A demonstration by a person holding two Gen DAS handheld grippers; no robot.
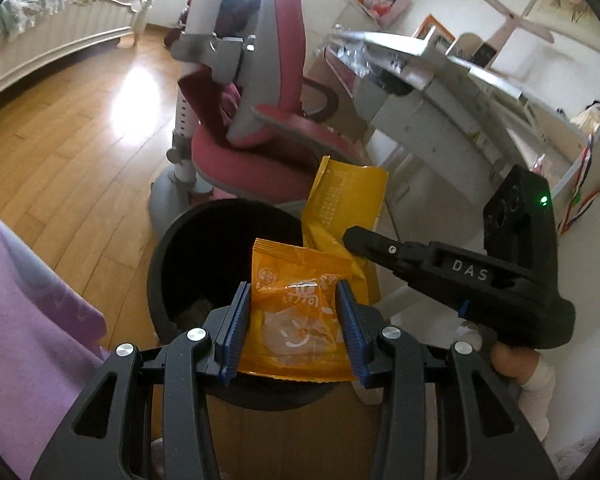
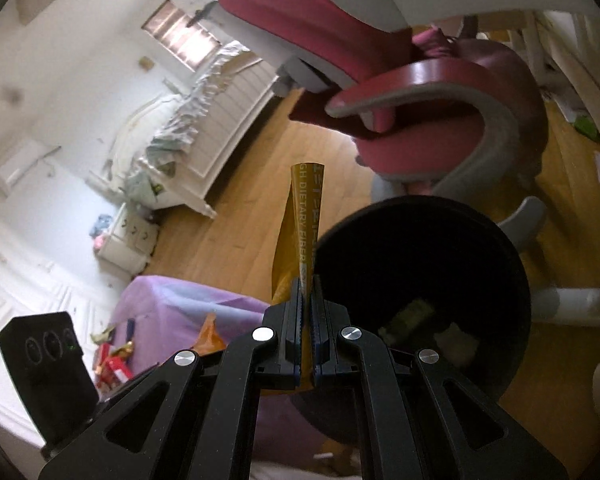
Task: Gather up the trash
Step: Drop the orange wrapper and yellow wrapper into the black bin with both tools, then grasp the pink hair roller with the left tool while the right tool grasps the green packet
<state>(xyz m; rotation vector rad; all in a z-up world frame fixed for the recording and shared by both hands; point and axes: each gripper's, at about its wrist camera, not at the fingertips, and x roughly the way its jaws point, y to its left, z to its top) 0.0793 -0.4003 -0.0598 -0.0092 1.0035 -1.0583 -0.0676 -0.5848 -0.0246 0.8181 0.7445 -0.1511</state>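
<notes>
Daylight pours in from windows at twelve o'clock in my left wrist view, blown out to white, and throws a hard glare patch on the wooden floor around ten o'clock. The black bin swallows detail; its inside reads almost pure black in both views. In my right wrist view the window at eleven o'clock glows pinkish and soft, and the white walls wash out. The pink chair and the bed smear with motion blur. Fisheye bending curves floorboards, and dark vignette rings every edge.
</notes>
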